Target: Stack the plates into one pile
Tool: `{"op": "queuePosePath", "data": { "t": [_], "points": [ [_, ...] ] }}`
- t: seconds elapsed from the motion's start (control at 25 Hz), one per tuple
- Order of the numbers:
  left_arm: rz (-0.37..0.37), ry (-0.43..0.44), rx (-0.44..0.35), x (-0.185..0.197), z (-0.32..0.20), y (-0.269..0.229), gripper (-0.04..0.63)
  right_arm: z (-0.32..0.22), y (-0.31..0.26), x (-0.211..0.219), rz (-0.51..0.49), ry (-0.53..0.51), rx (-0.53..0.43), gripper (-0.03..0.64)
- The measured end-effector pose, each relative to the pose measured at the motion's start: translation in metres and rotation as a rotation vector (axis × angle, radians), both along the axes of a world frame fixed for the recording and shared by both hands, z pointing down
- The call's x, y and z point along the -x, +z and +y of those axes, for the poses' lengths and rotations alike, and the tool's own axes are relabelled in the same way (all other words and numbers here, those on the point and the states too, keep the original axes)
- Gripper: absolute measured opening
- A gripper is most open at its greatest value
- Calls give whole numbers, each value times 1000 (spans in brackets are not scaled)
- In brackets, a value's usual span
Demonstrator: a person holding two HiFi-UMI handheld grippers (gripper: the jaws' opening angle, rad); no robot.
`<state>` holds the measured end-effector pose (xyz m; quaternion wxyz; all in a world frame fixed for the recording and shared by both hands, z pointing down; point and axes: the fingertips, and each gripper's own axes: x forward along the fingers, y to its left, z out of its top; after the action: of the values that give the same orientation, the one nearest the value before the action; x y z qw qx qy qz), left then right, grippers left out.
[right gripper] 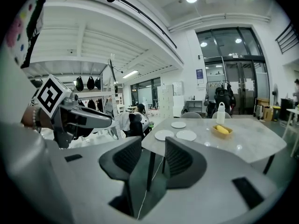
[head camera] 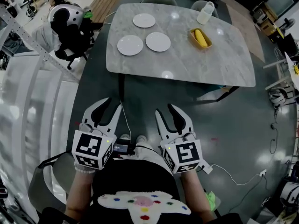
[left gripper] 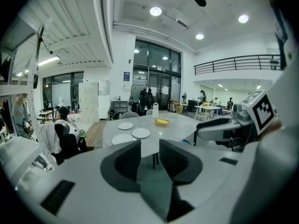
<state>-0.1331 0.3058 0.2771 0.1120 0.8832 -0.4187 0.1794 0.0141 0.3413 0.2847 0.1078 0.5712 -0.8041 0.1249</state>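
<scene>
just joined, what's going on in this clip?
A person stands back from the marble table, holding the left gripper and right gripper out low in front, both open and empty. Three white plates lie unstacked on the table's far left part: the far plate, near-left plate and near-right plate. Neither gripper is near them; stacking is not yet begun.

My head camera looks steeply down from well back over the left gripper [head camera: 111, 104], the right gripper [head camera: 166, 109] and the table [head camera: 187, 64], while each gripper camera faces that same far-off table almost level along its own jaws.
</scene>
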Motion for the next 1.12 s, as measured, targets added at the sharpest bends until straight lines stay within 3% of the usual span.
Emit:
{"op": "queuePosePath", "data": {
  "t": [0.6, 1.12],
  "points": [
    [-32, -33, -47, -20, 15, 3, 123, 7, 11, -19, -13, -38, -23, 141],
    [-24, 1, -45, -35, -40, 4, 121, -43, 14, -28, -11, -24, -12, 141]
  ]
}}
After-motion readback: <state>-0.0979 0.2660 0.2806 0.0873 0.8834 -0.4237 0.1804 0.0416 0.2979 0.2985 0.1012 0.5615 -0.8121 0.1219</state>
